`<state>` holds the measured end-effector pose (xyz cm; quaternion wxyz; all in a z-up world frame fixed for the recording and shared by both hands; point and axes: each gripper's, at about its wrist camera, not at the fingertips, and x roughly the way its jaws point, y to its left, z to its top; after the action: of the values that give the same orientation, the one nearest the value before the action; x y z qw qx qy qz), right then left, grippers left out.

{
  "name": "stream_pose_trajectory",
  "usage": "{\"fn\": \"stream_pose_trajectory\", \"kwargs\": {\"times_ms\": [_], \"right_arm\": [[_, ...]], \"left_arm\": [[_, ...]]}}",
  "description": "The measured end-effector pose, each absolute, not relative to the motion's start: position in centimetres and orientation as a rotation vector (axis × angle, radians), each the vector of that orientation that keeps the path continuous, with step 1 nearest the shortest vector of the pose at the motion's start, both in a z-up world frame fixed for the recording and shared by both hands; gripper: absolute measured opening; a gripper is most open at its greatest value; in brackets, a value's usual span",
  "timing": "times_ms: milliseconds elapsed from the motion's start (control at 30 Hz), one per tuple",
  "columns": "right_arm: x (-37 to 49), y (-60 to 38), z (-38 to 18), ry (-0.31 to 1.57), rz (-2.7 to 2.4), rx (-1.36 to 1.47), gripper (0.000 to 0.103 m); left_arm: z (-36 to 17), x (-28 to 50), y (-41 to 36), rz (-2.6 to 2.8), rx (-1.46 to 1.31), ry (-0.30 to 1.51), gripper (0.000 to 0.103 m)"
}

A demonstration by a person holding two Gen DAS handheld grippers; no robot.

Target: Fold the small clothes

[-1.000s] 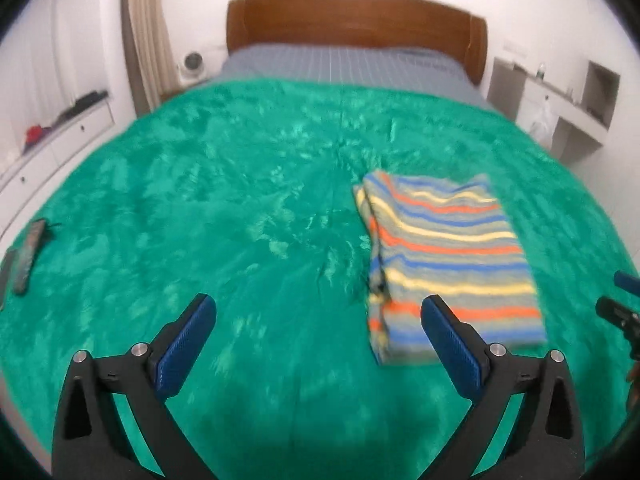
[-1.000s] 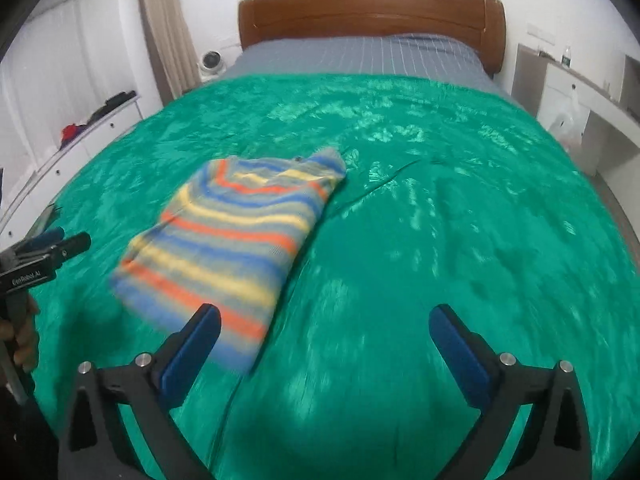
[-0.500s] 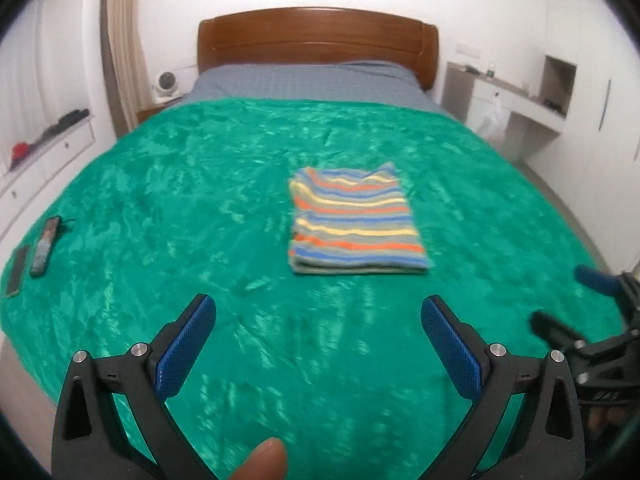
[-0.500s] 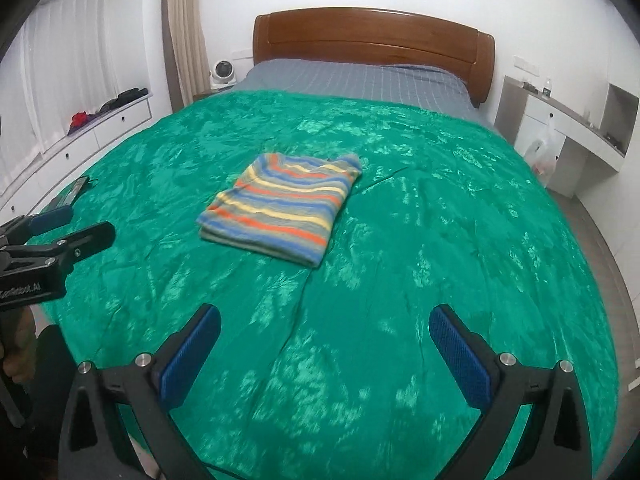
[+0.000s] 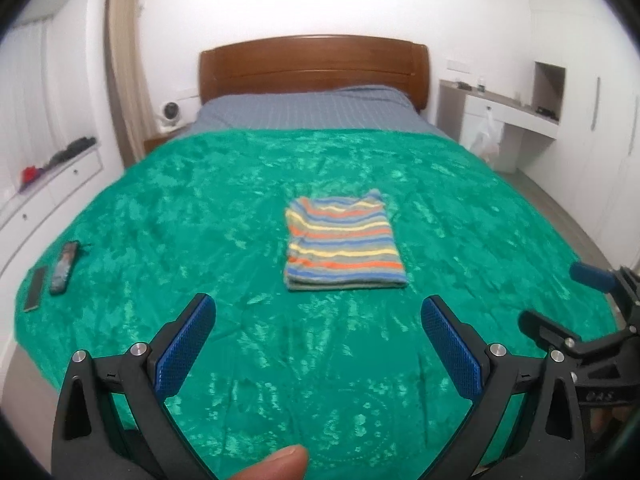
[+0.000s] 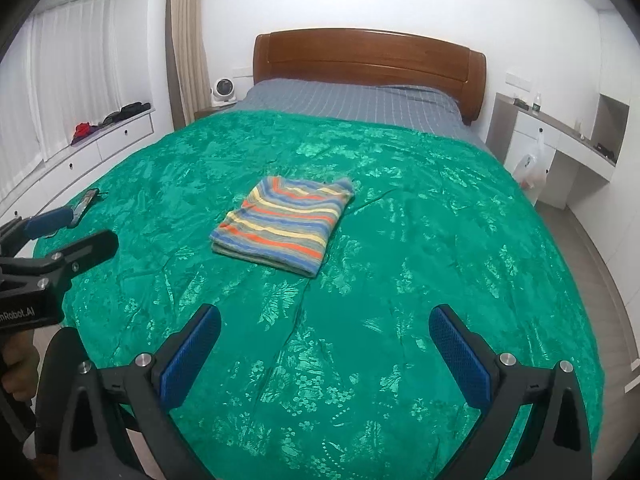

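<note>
A striped garment (image 5: 343, 245), folded into a neat rectangle, lies flat on the green bedspread (image 5: 200, 216) near the bed's middle. It also shows in the right wrist view (image 6: 284, 224). My left gripper (image 5: 318, 344) is open and empty, held back near the foot of the bed, well short of the garment. My right gripper (image 6: 326, 354) is open and empty, also back at the foot edge. The right gripper shows at the right edge of the left wrist view (image 5: 568, 304), and the left gripper at the left edge of the right wrist view (image 6: 68, 236).
A remote (image 5: 64, 267) and a phone (image 5: 35, 289) lie at the bedspread's left edge. A wooden headboard (image 5: 316, 64) and grey sheet (image 5: 312, 112) are at the far end. White drawers (image 5: 48, 184) run along the left, a desk (image 5: 516, 116) on the right.
Both grippers have pulled back and up from the garment toward the foot of the bed. The garment lies folded and has not changed shape.
</note>
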<state>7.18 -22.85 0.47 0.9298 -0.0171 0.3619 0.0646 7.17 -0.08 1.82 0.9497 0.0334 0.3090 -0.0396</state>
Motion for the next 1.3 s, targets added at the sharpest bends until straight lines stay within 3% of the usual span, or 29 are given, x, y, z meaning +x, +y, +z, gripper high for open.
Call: {"fn": "stream_pose_trajectory", "kwargs": {"times_ms": [233, 633, 1300], "right_arm": [[6.7, -22.5, 0.8, 0.742, 0.154, -0.024, 0.103], [5.7, -21.6, 1.5, 0.831, 0.187, -0.04, 0.103], [5.0, -20.4, 2.9, 0.834, 0.188, -0.047, 0.103]], "left_arm": [[2.3, 6.6, 0.1, 0.026, 0.11, 0.601, 0.103], [1.9, 6.1, 0.5, 0.015, 0.143, 0.74, 0.103], [2.4, 5.7, 0.5, -0.002, 0.102, 0.817, 0.103]]}}
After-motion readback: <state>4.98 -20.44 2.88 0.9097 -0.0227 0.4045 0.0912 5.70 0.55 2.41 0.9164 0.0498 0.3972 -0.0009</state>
